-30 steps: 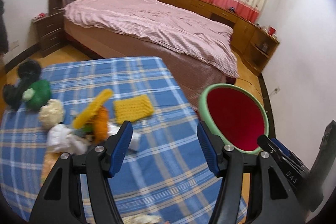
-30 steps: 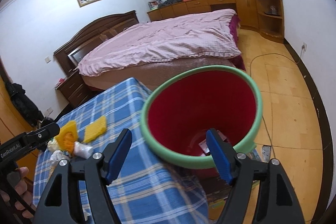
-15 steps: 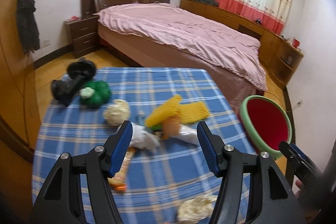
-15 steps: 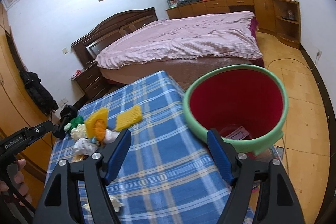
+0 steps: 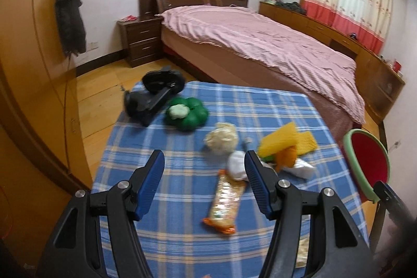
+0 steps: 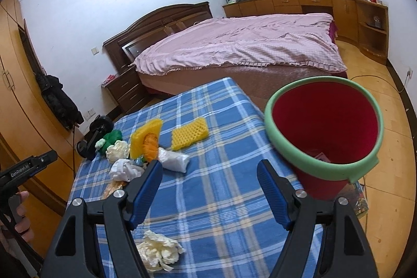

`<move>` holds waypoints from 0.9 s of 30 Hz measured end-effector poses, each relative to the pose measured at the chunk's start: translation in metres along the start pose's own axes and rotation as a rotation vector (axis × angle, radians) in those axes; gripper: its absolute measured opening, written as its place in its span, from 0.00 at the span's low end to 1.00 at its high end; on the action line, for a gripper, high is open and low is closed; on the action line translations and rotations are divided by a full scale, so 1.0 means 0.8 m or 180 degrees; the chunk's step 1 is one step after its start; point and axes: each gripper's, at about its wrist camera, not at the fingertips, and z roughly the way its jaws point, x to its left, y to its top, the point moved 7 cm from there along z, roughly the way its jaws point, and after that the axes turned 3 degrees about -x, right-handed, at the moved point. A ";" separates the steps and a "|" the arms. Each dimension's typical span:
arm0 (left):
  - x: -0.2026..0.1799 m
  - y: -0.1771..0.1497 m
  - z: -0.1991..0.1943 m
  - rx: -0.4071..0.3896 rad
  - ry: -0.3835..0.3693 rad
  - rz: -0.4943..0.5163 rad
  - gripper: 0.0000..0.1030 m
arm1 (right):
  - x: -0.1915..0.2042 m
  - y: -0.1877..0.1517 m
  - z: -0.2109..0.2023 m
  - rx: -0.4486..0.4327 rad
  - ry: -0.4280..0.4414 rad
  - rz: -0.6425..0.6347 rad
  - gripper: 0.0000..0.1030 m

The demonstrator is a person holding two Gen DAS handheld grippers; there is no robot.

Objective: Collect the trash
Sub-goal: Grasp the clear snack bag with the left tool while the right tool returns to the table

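Snack wrapper, lower centre of frame on blue plaid table; likely light, crinkly, slippery film; best pinched across its narrow middle; left gripper spread, empty; right gripper spread, empty; red bin at right.

left gripper: swung away from bin, now over tablecloth beside snack wrapper | right gripper: drawn back from bin, now over tablecloth left of bin, crumpled tissue newly below
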 end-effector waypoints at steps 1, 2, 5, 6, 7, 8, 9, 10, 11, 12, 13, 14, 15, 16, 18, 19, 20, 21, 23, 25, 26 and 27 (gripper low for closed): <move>0.009 -0.003 0.005 0.0027 0.0022 -0.0038 0.61 | 0.003 -0.001 0.002 0.0007 0.0003 -0.0007 0.75; 0.015 -0.007 0.010 0.0055 0.0035 -0.0073 0.61 | 0.006 -0.003 0.005 0.0019 0.0007 -0.0014 0.75; 0.026 -0.020 0.025 0.0150 0.0036 -0.0167 0.61 | 0.014 -0.009 0.013 0.0064 0.0009 -0.0036 0.75; 0.029 -0.024 0.030 0.0182 0.0029 -0.0187 0.61 | 0.016 -0.012 0.017 0.0085 0.0006 -0.0042 0.75; 0.029 -0.029 0.036 0.0213 0.0017 -0.0200 0.61 | 0.017 -0.014 0.020 0.0104 0.0004 -0.0047 0.75; 0.029 -0.033 0.041 0.0241 0.0001 -0.0211 0.61 | 0.019 -0.016 0.024 0.0131 0.0003 -0.0052 0.75; 0.029 -0.038 0.045 0.0269 -0.0018 -0.0220 0.61 | 0.020 -0.019 0.027 0.0153 0.0004 -0.0054 0.75; 0.028 -0.040 0.047 0.0288 -0.0033 -0.0222 0.61 | 0.022 -0.021 0.031 0.0183 0.0002 -0.0058 0.75; 0.026 -0.045 0.053 0.0323 -0.0060 -0.0224 0.61 | 0.022 -0.023 0.034 0.0201 -0.0001 -0.0060 0.75; 0.024 -0.048 0.058 0.0350 -0.0077 -0.0223 0.61 | 0.023 -0.025 0.037 0.0222 -0.0005 -0.0062 0.75; 0.022 -0.051 0.060 0.0370 -0.0090 -0.0219 0.61 | 0.024 -0.026 0.040 0.0238 -0.0010 -0.0063 0.75; 0.017 -0.055 0.065 0.0408 -0.0116 -0.0212 0.61 | 0.024 -0.028 0.043 0.0254 -0.0015 -0.0062 0.75; 0.014 -0.059 0.069 0.0437 -0.0133 -0.0208 0.61 | 0.024 -0.030 0.045 0.0267 -0.0021 -0.0060 0.75; 0.011 -0.062 0.073 0.0463 -0.0154 -0.0202 0.61 | 0.023 -0.031 0.047 0.0282 -0.0028 -0.0056 0.75; 0.003 -0.067 0.080 0.0512 -0.0200 -0.0191 0.61 | 0.021 -0.033 0.050 0.0310 -0.0048 -0.0046 0.75; 0.000 -0.070 0.083 0.0536 -0.0220 -0.0182 0.61 | 0.019 -0.035 0.053 0.0329 -0.0060 -0.0037 0.75; -0.002 -0.072 0.085 0.0553 -0.0237 -0.0172 0.61 | 0.018 -0.036 0.054 0.0341 -0.0069 -0.0030 0.75; -0.008 -0.076 0.089 0.0586 -0.0267 -0.0150 0.61 | 0.016 -0.038 0.055 0.0356 -0.0080 -0.0022 0.75; -0.014 -0.081 0.094 0.0627 -0.0290 -0.0116 0.61 | 0.013 -0.040 0.057 0.0377 -0.0101 -0.0007 0.75; -0.022 -0.086 0.097 0.0670 -0.0321 -0.0080 0.61 | 0.010 -0.042 0.057 0.0390 -0.0116 0.0011 0.75; -0.027 -0.089 0.099 0.0694 -0.0343 -0.0056 0.61 | 0.008 -0.042 0.057 0.0393 -0.0121 0.0021 0.75; -0.030 -0.092 0.101 0.0710 -0.0356 -0.0039 0.61 | 0.007 -0.043 0.057 0.0394 -0.0126 0.0025 0.75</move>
